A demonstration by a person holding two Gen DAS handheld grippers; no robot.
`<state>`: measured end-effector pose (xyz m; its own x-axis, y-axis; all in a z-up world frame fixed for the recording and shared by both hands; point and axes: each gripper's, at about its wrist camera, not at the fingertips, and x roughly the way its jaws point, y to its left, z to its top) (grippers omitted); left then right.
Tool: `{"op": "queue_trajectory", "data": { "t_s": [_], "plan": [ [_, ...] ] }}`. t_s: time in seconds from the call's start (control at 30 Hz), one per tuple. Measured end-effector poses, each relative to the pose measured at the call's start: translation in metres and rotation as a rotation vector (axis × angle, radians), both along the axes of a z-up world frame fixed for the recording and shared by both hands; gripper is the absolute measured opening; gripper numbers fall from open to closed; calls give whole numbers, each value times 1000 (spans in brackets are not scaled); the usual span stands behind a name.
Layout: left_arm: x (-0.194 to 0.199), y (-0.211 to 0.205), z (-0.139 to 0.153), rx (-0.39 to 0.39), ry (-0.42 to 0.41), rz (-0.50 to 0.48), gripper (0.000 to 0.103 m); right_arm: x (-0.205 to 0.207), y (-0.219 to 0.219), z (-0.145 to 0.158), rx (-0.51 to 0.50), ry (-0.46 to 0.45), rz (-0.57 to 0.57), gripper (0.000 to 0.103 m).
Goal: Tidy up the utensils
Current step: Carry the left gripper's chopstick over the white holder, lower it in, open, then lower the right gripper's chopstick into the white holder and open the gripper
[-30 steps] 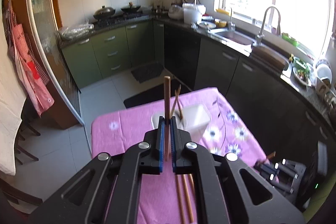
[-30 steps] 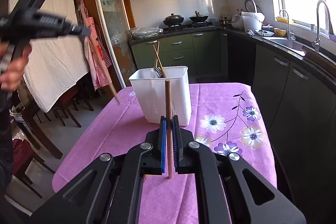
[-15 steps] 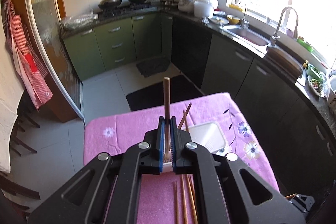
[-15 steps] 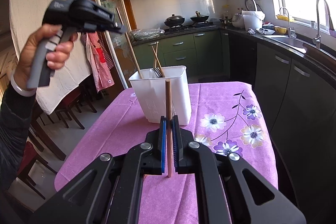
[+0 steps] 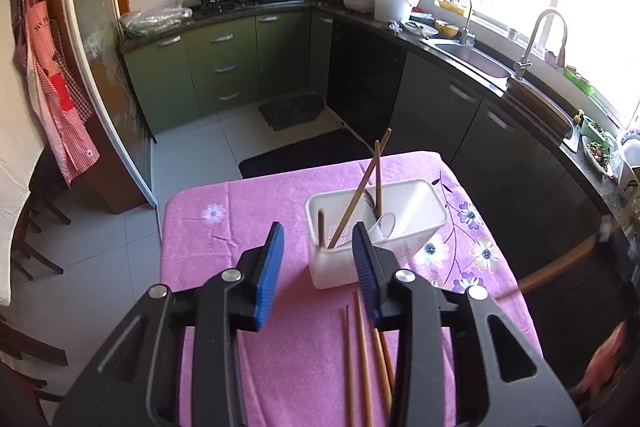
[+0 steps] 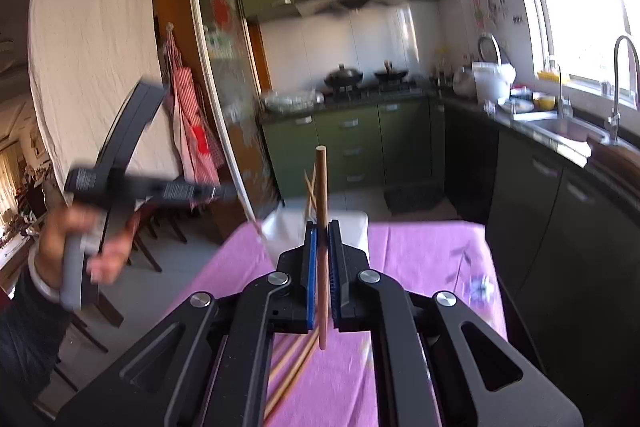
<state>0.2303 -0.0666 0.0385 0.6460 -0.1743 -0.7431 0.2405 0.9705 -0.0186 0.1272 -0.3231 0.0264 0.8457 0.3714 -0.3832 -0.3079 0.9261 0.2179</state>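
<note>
Above the table's far right corner | left gripper [image 5: 318, 269] opening, nothing between its jaws | white bin [image 5: 376, 227] holds chopsticks | right gripper [image 6: 322, 267] clenched on chopstick [image 6: 321, 227] | advice: lower tip-first, keep upright, release inside bin.

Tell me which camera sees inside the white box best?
The left wrist view: it looks down into the white utensil holder, showing chopsticks and a spoon inside. The right wrist view shows only its blurred rim behind the jaws.
</note>
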Motion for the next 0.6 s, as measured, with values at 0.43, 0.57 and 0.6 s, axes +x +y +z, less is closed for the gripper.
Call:
{"op": "queue_trajectory", "data": {
  "t_s": [0.43, 0.57, 0.6],
  "plan": [
    [-65, 42, -56, 10, 137, -7, 46, 98, 16, 58, 14, -112, -91, 6],
    [-68, 44, -78, 26, 200, -13, 46, 125, 27, 36, -18, -34, -79, 6],
    [-67, 45, -82, 28, 210, -13, 46, 131, 31, 28, -27, -10, -73, 6]
  ]
}}
